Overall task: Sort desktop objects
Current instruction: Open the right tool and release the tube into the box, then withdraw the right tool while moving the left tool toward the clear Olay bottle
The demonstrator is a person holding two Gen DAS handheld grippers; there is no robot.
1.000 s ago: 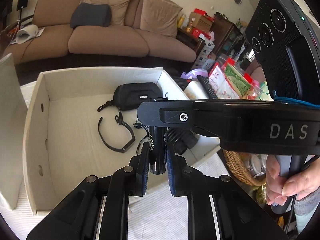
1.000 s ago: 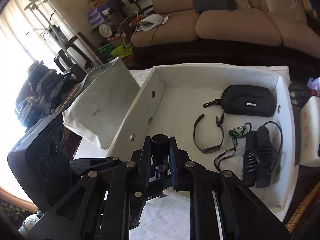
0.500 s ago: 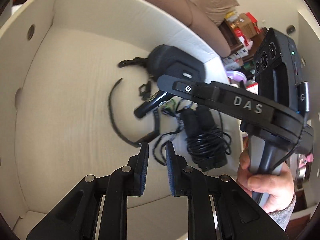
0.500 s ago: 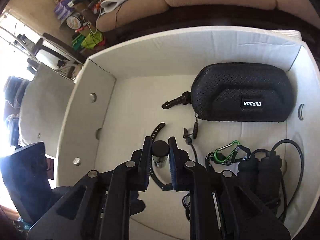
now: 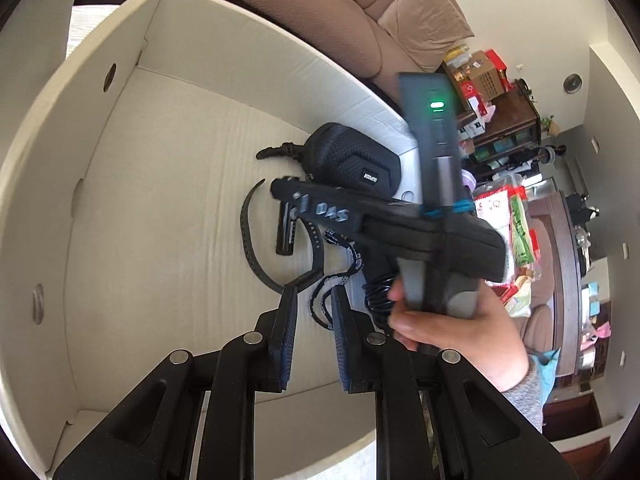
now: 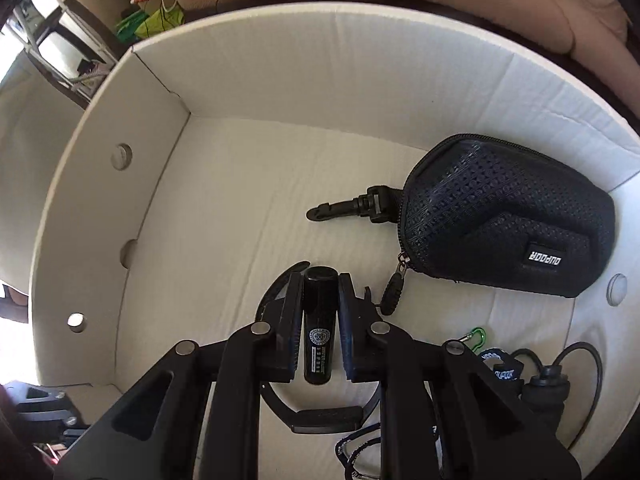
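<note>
A white cardboard box (image 5: 120, 92) (image 6: 280, 80) holds a black zip pouch (image 5: 352, 160) (image 6: 504, 220), a black strap (image 5: 250, 240) and a coiled black cable (image 6: 560, 384). My right gripper (image 6: 320, 292) is low inside the box with a small black tube (image 6: 318, 328) (image 5: 286, 232) between its pads, lying over the strap on the box floor. The jaws look slightly parted beside the tube. My left gripper (image 5: 313, 300) is empty with a narrow gap between its pads, held above the box's near side, behind the right gripper (image 5: 360, 216).
A brown sofa (image 5: 320, 12) stands beyond the box. Snack packets (image 5: 516, 224) and shelves with boxes (image 5: 484, 76) are to the right of the box. A green carabiner with a lanyard (image 6: 476, 336) lies near the cable.
My right gripper has gone down into the box with the black tube, which now lies at the floor. My left gripper has let go of the tube and drawn back.
</note>
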